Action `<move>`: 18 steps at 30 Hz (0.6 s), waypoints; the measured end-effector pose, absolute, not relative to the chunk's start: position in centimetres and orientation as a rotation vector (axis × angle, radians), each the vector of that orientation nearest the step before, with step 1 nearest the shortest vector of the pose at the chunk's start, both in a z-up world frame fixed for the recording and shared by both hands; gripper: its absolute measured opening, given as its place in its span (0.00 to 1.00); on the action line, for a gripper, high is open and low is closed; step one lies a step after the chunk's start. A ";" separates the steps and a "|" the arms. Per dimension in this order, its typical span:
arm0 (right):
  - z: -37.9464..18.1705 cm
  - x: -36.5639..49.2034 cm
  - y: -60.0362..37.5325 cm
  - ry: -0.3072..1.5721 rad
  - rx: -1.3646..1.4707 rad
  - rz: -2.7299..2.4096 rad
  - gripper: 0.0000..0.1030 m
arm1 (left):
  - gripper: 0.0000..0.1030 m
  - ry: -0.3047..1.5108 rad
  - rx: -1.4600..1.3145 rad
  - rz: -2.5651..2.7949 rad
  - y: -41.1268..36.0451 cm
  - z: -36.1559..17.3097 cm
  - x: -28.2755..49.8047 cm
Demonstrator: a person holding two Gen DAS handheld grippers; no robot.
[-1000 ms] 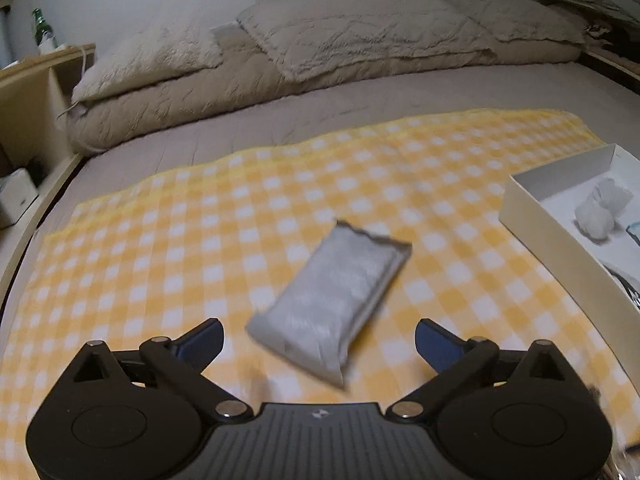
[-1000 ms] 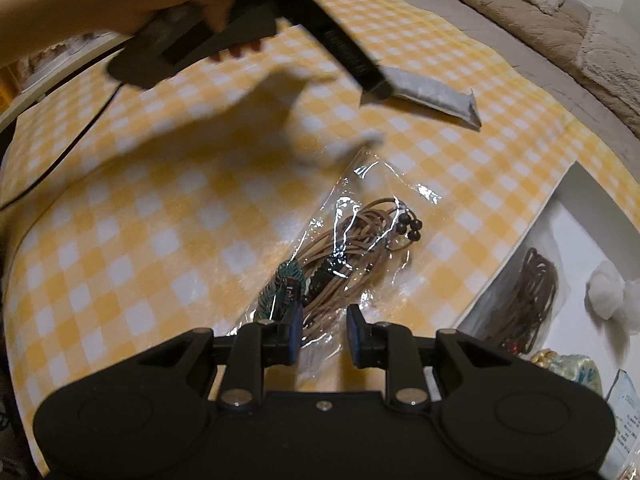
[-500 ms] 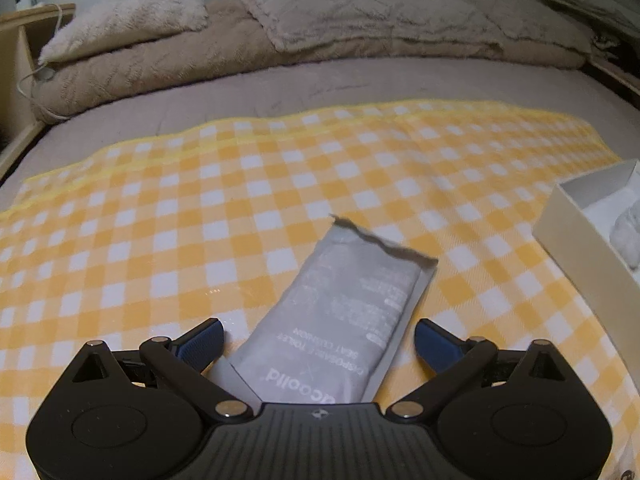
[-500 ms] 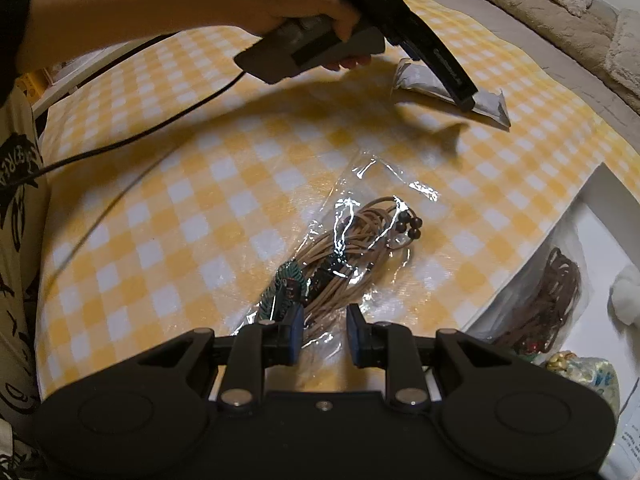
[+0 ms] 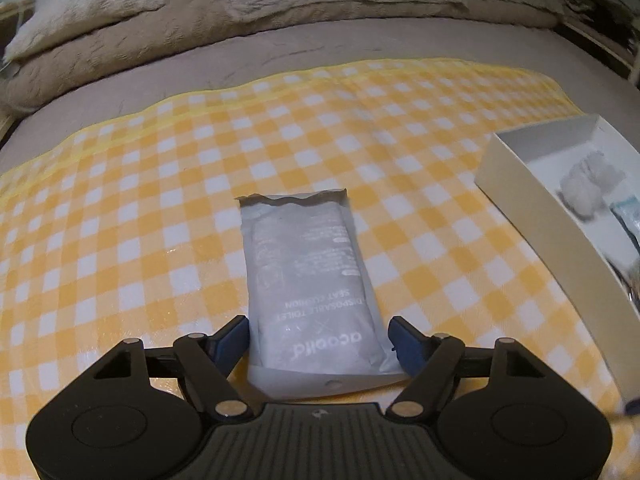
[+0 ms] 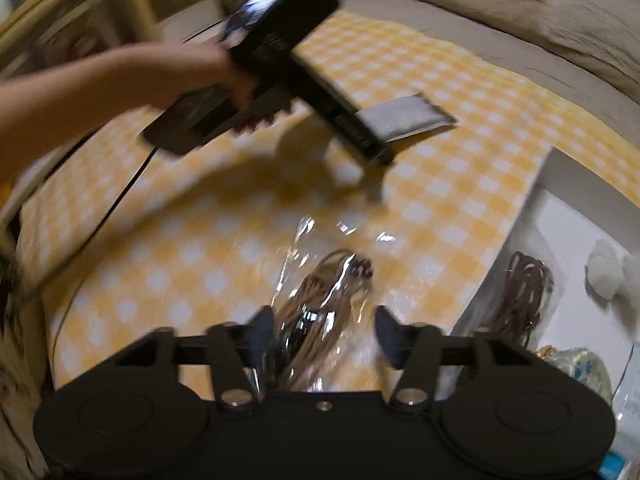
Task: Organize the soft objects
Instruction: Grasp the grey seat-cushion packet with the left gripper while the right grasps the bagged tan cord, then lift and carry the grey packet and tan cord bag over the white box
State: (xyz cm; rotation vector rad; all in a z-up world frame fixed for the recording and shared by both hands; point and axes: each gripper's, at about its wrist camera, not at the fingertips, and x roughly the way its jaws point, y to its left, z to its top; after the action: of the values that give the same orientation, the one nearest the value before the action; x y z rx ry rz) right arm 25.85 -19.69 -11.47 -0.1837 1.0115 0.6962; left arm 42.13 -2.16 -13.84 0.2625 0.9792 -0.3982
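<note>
My left tool was closing around the grey packet lying on the checked cloth, its pads at the packet's edges, not visibly squeezing. My right tool was opening, apart over the clear bag of cords beside the white box.

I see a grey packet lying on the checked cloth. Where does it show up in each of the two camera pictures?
Left wrist view: the grey packet lies in the lower middle, its near end between the left gripper, whose jaws are closing.
Right wrist view: the same packet sits far off, upper middle right, partly behind the gripper held in the person's hand.
Shared landmark: the white box, at the right in both views.
</note>
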 end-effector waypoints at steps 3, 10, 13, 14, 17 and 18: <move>-12.0 26.5 -19.0 1.036 -0.118 0.634 0.77 | 0.77 0.982 0.233 -0.350 -2.7 -14.0 42.7; -13.9 26.0 -15.9 1.085 -0.193 0.561 0.84 | 0.78 0.952 0.185 -0.268 -3.6 -14.5 44.0; -14.6 24.8 -14.7 1.070 -0.321 0.533 0.87 | 0.74 0.938 0.187 -0.270 -4.0 -14.8 44.1; -14.8 24.4 -14.5 1.068 -0.342 0.542 0.87 | 0.72 0.932 0.197 -0.268 -4.1 -14.9 44.1; -14.6 24.1 -14.5 1.085 -0.328 0.554 0.82 | 0.62 0.929 0.176 -0.261 -4.1 -15.0 44.3; -14.5 24.2 -14.7 1.092 -0.316 0.563 0.78 | 0.60 0.928 0.174 -0.261 -4.1 -15.0 44.2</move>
State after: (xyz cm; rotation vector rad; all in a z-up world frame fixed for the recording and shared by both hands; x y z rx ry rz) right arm 24.24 -14.74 -14.51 -0.3165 1.0919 0.5628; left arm 44.25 -4.08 -14.98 0.1743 0.9281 -0.2608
